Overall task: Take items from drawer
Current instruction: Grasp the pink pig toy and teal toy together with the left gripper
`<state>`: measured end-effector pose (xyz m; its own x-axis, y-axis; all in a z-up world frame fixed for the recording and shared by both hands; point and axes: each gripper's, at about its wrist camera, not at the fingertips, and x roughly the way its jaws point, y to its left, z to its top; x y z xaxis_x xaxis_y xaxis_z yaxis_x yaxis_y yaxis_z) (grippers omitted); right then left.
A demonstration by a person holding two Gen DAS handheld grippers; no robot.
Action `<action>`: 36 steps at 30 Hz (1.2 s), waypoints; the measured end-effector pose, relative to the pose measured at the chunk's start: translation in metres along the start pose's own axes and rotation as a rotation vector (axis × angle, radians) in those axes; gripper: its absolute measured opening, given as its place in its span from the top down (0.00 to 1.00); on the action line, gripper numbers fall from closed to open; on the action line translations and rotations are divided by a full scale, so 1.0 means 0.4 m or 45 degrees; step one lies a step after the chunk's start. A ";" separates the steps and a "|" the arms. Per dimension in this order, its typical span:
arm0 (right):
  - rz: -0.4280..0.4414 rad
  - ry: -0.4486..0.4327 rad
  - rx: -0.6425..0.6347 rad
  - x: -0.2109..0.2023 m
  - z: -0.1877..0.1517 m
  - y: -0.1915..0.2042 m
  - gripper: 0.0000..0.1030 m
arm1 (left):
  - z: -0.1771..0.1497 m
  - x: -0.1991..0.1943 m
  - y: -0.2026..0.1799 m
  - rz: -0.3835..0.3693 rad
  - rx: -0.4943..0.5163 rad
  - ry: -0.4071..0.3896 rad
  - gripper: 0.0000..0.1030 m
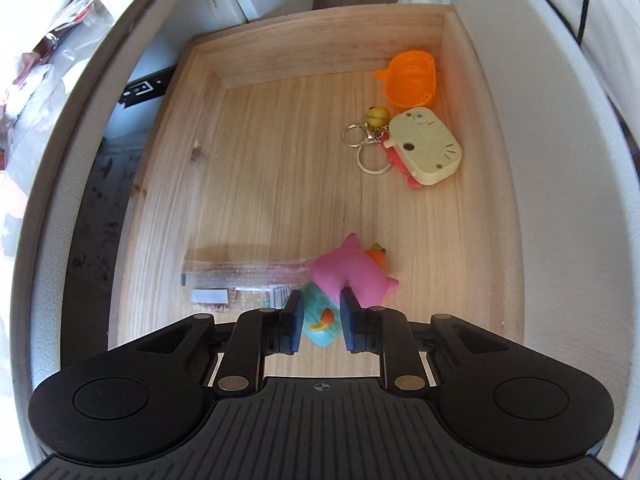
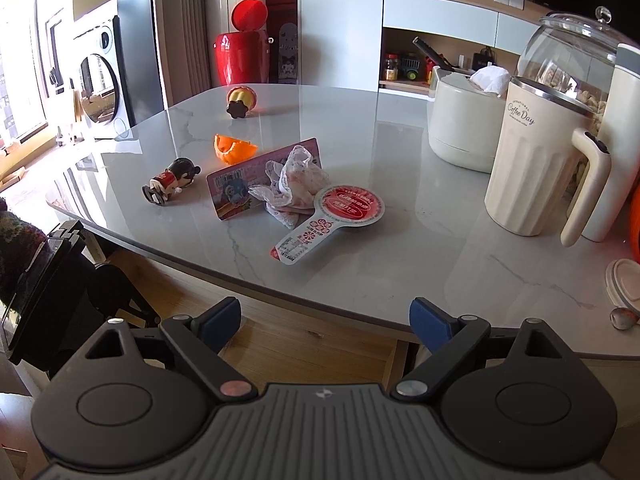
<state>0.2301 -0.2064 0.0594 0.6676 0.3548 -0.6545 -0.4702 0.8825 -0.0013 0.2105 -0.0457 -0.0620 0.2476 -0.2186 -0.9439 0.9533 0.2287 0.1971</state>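
Observation:
The open wooden drawer (image 1: 248, 168) fills the left wrist view. My left gripper (image 1: 321, 312) is low at its near end, its pads closed against the sides of a light blue toy (image 1: 320, 320) with an orange fish on it. A pink soft toy (image 1: 352, 276) lies against the right finger. A clear plastic packet (image 1: 240, 280) lies just left of the fingers. An orange pumpkin-shaped mould (image 1: 410, 78) and a cream keychain toy (image 1: 426, 146) sit at the far right. My right gripper (image 2: 325, 320) is open and holds nothing, just off the table's edge.
On the grey marble table (image 2: 400, 248) lie a small figurine (image 2: 170, 184), an orange half shell (image 2: 232, 146), a picture card (image 2: 240, 188), a lace cloth (image 2: 292, 184) and a red round-topped packet (image 2: 332, 216). A cream jug (image 2: 536, 168) and containers stand at the right.

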 end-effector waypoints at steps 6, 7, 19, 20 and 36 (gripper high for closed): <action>-0.001 -0.004 0.011 0.000 -0.001 -0.009 0.11 | -0.025 -0.019 0.040 -0.055 -0.302 -0.045 0.73; -0.002 -0.004 0.015 0.000 -0.001 -0.010 0.11 | -0.032 -0.019 0.059 -0.068 -0.429 -0.064 0.73; -0.019 -0.025 0.012 -0.006 -0.001 -0.007 0.11 | 0.012 -0.004 0.099 0.132 -0.801 -0.166 0.74; -0.022 -0.026 0.015 -0.007 0.000 -0.010 0.11 | 0.021 -0.010 0.085 0.119 -0.686 -0.167 0.72; -0.011 -0.004 0.009 -0.004 -0.006 -0.007 0.11 | -0.017 0.032 -0.027 0.088 0.111 0.019 0.70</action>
<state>0.2290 -0.2100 0.0586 0.6736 0.3478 -0.6522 -0.4602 0.8878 -0.0019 0.2022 -0.0446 -0.0780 0.3114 -0.1907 -0.9310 0.9456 0.1594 0.2836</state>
